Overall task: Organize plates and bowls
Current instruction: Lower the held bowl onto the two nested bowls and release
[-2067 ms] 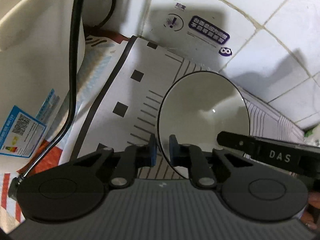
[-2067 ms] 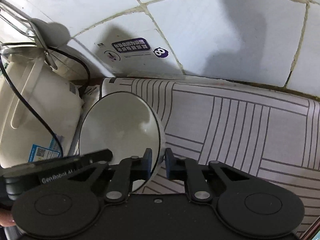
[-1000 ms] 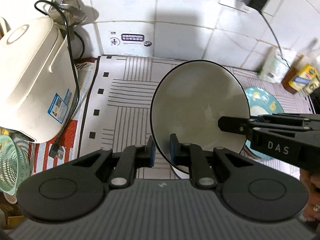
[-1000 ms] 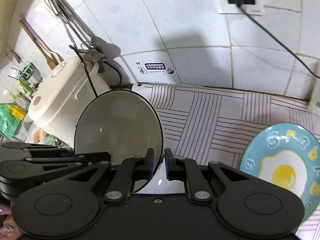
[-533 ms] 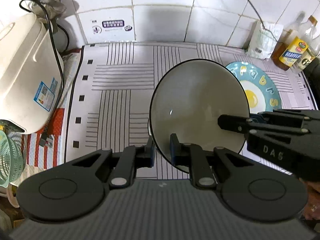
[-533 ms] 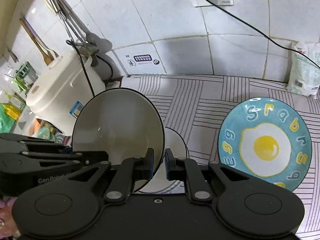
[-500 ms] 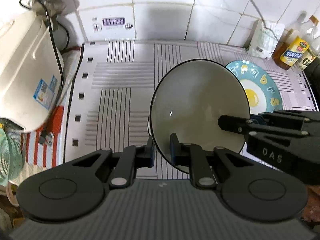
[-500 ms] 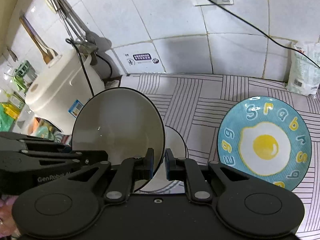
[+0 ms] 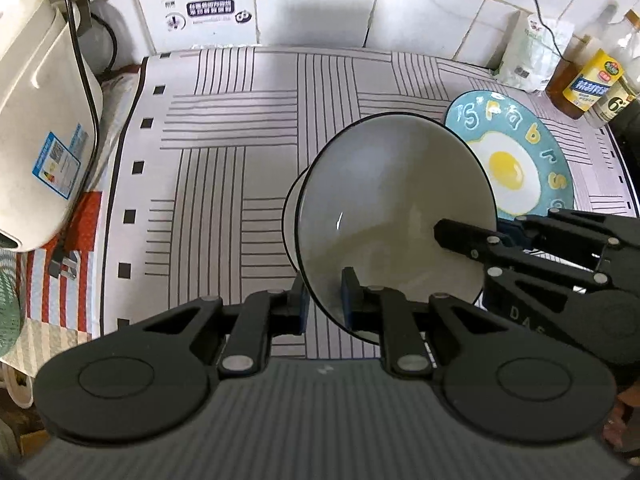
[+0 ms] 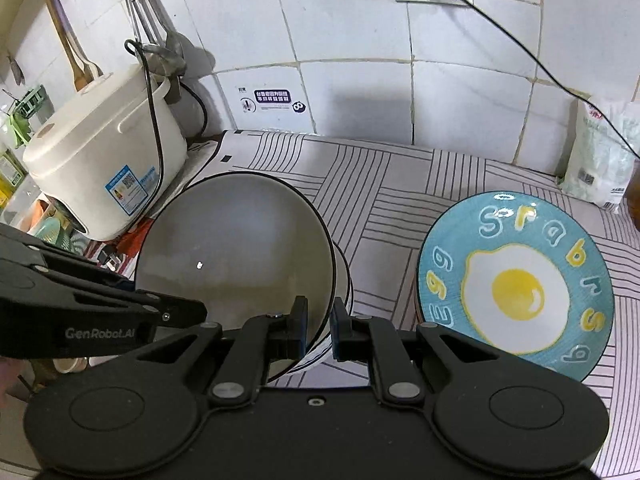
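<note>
Bowl gripped by both grippers above stacked bowls

Bowl (image 9: 396,216), white with a dark rim, was tilted and held over the striped mat (image 9: 224,152). Left gripper (image 9: 323,296) was clamped on its near rim, one pad inside, one outside. Right gripper (image 10: 319,325) was clamped the same way on the opposite rim; it showed in the left wrist view as a black arm reaching in from the right. Under the held bowl sat more white bowls (image 10: 343,276), only their edges showing; contact with the held bowl could not be told. Blue egg plate (image 10: 516,280) lay flat on the mat just right of the bowls. White rice cooker (image 10: 100,168) stood at the mat's left edge, its black cord (image 9: 84,68) draped over it. Bottles (image 9: 592,80) and a white bag (image 10: 604,148) stood at the tiled wall on the right.
</note>
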`<state>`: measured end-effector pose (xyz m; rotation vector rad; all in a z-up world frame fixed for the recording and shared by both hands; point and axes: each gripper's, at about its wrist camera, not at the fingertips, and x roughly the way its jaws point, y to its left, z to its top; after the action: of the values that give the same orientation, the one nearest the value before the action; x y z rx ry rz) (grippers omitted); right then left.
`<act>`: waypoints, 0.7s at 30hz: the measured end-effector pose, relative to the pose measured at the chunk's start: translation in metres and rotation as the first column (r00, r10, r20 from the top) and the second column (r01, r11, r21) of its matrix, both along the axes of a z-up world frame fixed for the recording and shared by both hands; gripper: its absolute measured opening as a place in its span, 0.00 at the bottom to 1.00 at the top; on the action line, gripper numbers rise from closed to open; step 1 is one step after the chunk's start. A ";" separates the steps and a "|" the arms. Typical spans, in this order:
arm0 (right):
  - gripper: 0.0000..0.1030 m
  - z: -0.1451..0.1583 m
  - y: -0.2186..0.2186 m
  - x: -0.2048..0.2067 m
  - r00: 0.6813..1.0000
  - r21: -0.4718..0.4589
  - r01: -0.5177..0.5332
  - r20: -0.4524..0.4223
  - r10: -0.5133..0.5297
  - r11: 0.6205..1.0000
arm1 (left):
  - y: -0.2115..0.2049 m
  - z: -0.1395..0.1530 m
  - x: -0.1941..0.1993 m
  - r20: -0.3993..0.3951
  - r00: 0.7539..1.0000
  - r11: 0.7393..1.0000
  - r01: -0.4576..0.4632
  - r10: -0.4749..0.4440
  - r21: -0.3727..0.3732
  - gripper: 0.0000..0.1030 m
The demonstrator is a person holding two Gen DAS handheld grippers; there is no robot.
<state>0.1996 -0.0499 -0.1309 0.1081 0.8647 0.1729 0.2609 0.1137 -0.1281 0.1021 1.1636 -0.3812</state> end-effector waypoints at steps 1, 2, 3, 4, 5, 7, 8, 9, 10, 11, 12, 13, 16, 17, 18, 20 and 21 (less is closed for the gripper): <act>0.14 -0.002 0.001 0.001 1.000 -0.008 -0.004 0.002 0.004 1.000 | -0.001 -0.002 0.001 -0.003 1.000 1.000 -0.002 0.002 0.004 0.14; 0.14 -0.003 0.003 0.001 1.000 -0.019 -0.007 0.007 0.007 1.000 | -0.001 -0.004 0.001 -0.004 1.000 1.000 -0.003 0.004 0.011 0.15; 0.14 -0.005 0.004 0.001 1.000 -0.033 -0.011 0.013 0.012 0.999 | -0.003 -0.006 0.002 -0.006 1.000 1.000 -0.003 0.003 0.021 0.15; 0.14 -0.006 0.006 0.001 1.000 -0.045 -0.017 0.018 0.018 0.999 | -0.004 -0.007 0.003 -0.010 1.000 1.000 -0.005 0.005 0.028 0.15; 0.15 -0.008 0.008 0.002 0.999 -0.055 -0.023 0.021 0.024 0.998 | -0.004 -0.009 0.004 -0.015 1.000 0.999 -0.008 0.008 0.032 0.15; 0.15 -0.012 0.010 0.003 0.999 -0.072 -0.030 0.029 0.032 0.997 | -0.006 -0.012 0.006 -0.030 0.999 0.999 -0.013 0.014 0.035 0.17; 0.15 -0.014 0.011 0.003 0.999 -0.081 -0.035 0.035 0.038 0.996 | -0.006 -0.013 0.007 -0.037 0.999 0.999 -0.015 0.016 0.036 0.17; 0.14 -0.015 0.013 0.003 0.998 -0.099 -0.041 0.044 0.045 0.994 | -0.007 -0.014 0.008 -0.041 0.999 0.999 -0.015 0.016 0.038 0.19; 0.14 -0.015 0.015 0.003 0.997 -0.120 -0.046 0.053 0.053 0.992 | -0.007 -0.015 0.010 -0.046 0.999 0.999 -0.016 0.018 0.039 0.19; 0.14 -0.015 0.017 0.003 0.996 -0.137 -0.051 0.060 0.060 0.989 | -0.008 -0.016 0.011 -0.052 0.998 0.999 -0.019 0.021 0.041 0.20; 0.14 -0.016 0.018 0.004 0.996 -0.152 -0.056 0.065 0.067 0.987 | -0.008 -0.017 0.012 -0.057 0.998 0.999 -0.021 0.024 0.042 0.21; 0.14 -0.016 0.019 0.005 0.995 -0.163 -0.061 0.070 0.073 0.985 | -0.008 -0.018 0.014 -0.061 0.998 0.999 -0.023 0.026 0.042 0.21; 0.14 -0.017 0.023 0.007 0.992 -0.202 -0.069 0.086 0.088 0.977 | -0.007 -0.022 0.018 -0.078 0.996 0.999 -0.034 0.036 0.036 0.23; 0.15 -0.017 0.025 0.008 0.991 -0.220 -0.071 0.092 0.093 0.973 | -0.006 -0.023 0.020 -0.084 0.996 0.999 -0.038 0.041 0.033 0.23; 0.15 -0.018 0.027 0.009 0.990 -0.241 -0.075 0.096 0.100 0.968 | -0.005 -0.024 0.021 -0.085 0.995 0.999 -0.042 0.044 0.030 0.23; 0.15 -0.019 0.032 0.010 0.988 -0.276 -0.079 0.107 0.112 0.958 | -0.005 -0.025 0.021 -0.071 0.997 0.999 -0.034 0.036 0.028 0.23; 0.15 -0.019 0.033 0.010 0.987 -0.287 -0.079 0.112 0.115 0.955 | -0.005 -0.025 0.020 -0.063 0.998 0.999 -0.030 0.032 0.027 0.23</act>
<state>0.2097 -0.0169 -0.1502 -0.2116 0.7591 0.1451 0.2813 0.1092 -0.1533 0.0952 1.2313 -0.3439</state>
